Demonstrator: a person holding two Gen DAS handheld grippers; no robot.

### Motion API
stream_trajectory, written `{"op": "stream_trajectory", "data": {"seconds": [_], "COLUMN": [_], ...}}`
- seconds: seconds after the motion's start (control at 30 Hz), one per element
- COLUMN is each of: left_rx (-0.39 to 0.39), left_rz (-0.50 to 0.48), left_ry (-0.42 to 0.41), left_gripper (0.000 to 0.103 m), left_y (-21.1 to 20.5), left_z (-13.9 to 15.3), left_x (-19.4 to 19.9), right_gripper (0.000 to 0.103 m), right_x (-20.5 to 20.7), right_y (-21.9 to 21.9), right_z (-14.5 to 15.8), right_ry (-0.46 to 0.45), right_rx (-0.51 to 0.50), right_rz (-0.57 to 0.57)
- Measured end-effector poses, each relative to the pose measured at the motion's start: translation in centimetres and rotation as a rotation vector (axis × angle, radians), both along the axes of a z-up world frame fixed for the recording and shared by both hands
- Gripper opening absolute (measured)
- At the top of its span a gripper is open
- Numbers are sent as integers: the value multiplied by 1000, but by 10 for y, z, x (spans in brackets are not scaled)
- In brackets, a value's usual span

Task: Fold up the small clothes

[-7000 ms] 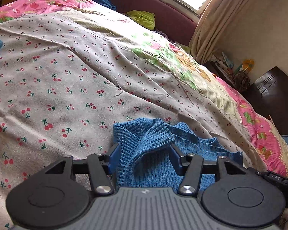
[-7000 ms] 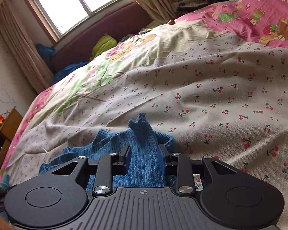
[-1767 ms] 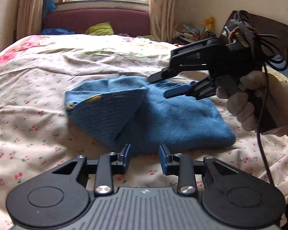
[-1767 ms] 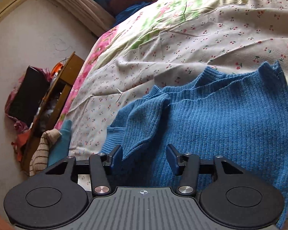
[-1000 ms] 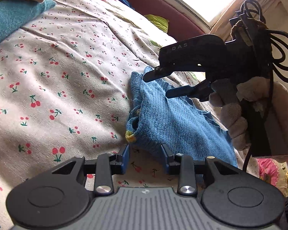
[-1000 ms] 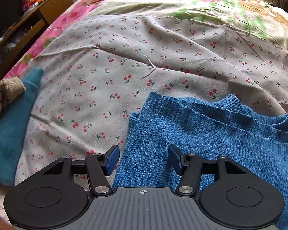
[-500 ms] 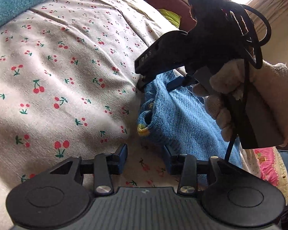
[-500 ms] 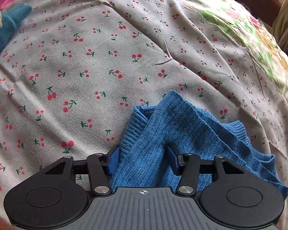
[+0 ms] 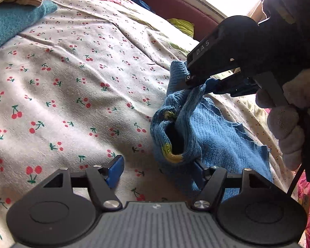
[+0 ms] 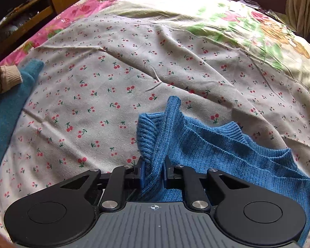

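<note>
A blue knit sweater [image 9: 215, 138] lies partly folded on the cherry-print bedsheet [image 9: 72, 86]. My left gripper [image 9: 157, 170] is open at the sweater's near corner; its right finger is under the ribbed, yellow-trimmed edge, its left finger on bare sheet. My right gripper [image 9: 202, 85] shows in the left wrist view, shut on the sweater's far ribbed edge and lifting it. In the right wrist view the right gripper [image 10: 153, 173] pinches a bunched fold of the sweater [image 10: 217, 144].
A folded teal garment [image 10: 6, 111] with a striped beige one [image 10: 4, 80] on top lies at the bed's left. A wooden shelf [image 10: 41, 14] stands beyond it. A maroon headboard [image 9: 175, 6] and a green pillow [image 9: 184, 25] are at the far end.
My right gripper has closed on the sweater's ribbed edge and raised it. My left gripper has opened wider and come up against the sweater's near corner.
</note>
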State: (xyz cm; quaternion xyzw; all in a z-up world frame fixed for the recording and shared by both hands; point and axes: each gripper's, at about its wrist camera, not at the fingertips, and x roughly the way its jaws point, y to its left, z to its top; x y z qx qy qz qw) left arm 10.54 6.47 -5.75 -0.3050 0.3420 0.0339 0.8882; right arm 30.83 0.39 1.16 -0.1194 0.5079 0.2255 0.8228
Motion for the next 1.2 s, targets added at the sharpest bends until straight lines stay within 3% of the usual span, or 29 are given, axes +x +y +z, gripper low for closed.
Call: {"op": "stream_trajectory", "data": {"seconds": [0.1, 0.17, 0.23, 0.33, 0.4, 0.5, 0.53, 0.57, 0.63, 0.73, 0.97, 1.07, 1.2], "left_rx": [-10, 29, 52, -14, 13, 26, 12, 2, 31, 138, 189, 212, 292], "left_rz": [8, 13, 36, 65, 75, 94, 85, 60, -4, -107, -306, -390, -508], "left_ry": [-62, -77, -48, 1, 0, -12, -26, -42, -70, -138, -247, -250, -195], "left_gripper": [78, 86, 87, 87, 87, 72, 58, 44, 28, 26, 25, 25, 25], "left_y": [-4, -9, -10, -8, -12, -10, -7, -7, -14, -42, -109, -141, -191], "left_z": [10, 14, 11, 0, -5, -5, -3, 0, 9, 29, 64, 65, 43], "left_x": [-17, -16, -4, 10, 18, 27, 29, 31, 35, 36, 44, 51, 58], "right_gripper": [14, 14, 14, 14, 14, 14, 14, 14, 14, 14, 14, 14, 14], "right_x": [2, 1, -2, -2, -1, 0, 0, 0, 2, 5, 2, 0, -2], "right_y": [-12, -16, -20, -26, -31, -39, -44, -49, -60, -88, -190, -239, -294], "right_z": [4, 5, 7, 10, 12, 14, 15, 15, 17, 26, 53, 44, 6], "right_ry": [8, 9, 9, 7, 10, 9, 10, 11, 17, 11, -43, -48, 8], "right_rx": [56, 84, 105, 122, 131, 148, 159, 169, 200, 263, 403, 445, 477], "right_rz": [-13, -13, -13, -13, -18, -23, -26, -30, -43, -76, -175, -243, -360]}}
